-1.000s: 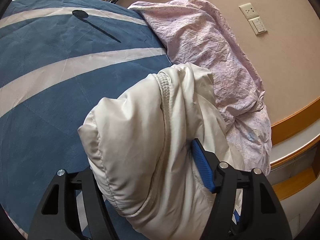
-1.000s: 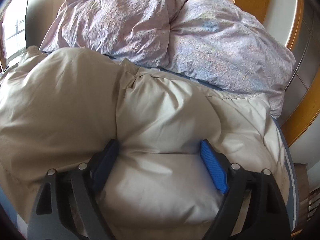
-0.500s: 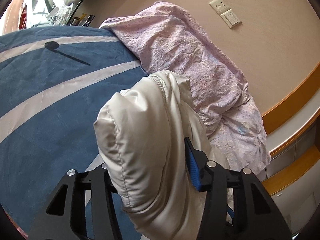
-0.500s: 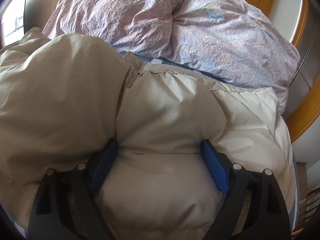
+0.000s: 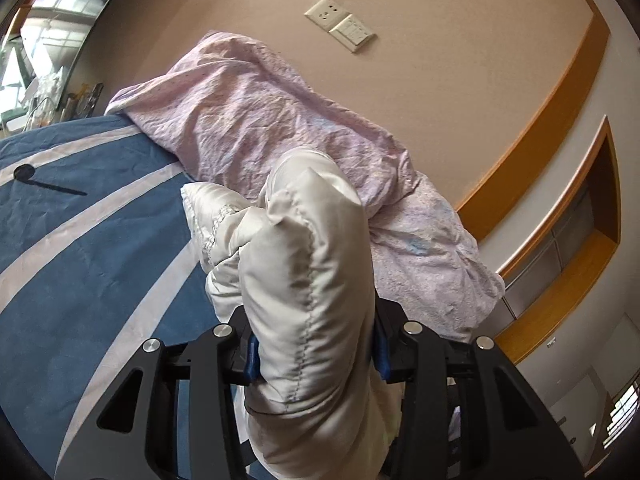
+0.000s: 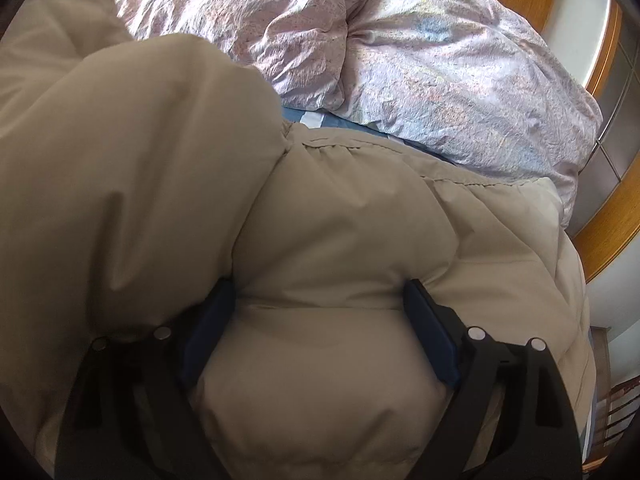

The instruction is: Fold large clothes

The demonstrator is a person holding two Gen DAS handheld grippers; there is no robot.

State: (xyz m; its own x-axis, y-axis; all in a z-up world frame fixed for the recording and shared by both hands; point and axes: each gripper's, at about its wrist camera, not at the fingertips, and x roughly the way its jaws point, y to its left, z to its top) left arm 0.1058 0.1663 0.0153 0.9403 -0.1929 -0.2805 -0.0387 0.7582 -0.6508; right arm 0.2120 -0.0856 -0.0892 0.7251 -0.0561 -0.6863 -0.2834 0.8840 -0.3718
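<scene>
A cream padded jacket rises from the blue striped bed cover in the left wrist view. My left gripper has a thick quilted fold of it between the blue pads; the jaws are closing and the pads press into the padding. In the right wrist view the same jacket fills most of the picture as a beige mound. My right gripper stands wide, with a puffy fold bulging between its pads and touching both. The raised part on the left hides much of the bed.
A crumpled pink duvet lies along the wall behind the jacket, also in the right wrist view as the duvet. A wall socket and wooden trim are beyond it. Cluttered shelves stand at the far left.
My left gripper has risen and rolled, lifting the jacket fold off the bed, and its jaws have narrowed on it. In the right view the lifted jacket has swelled in from the left.
</scene>
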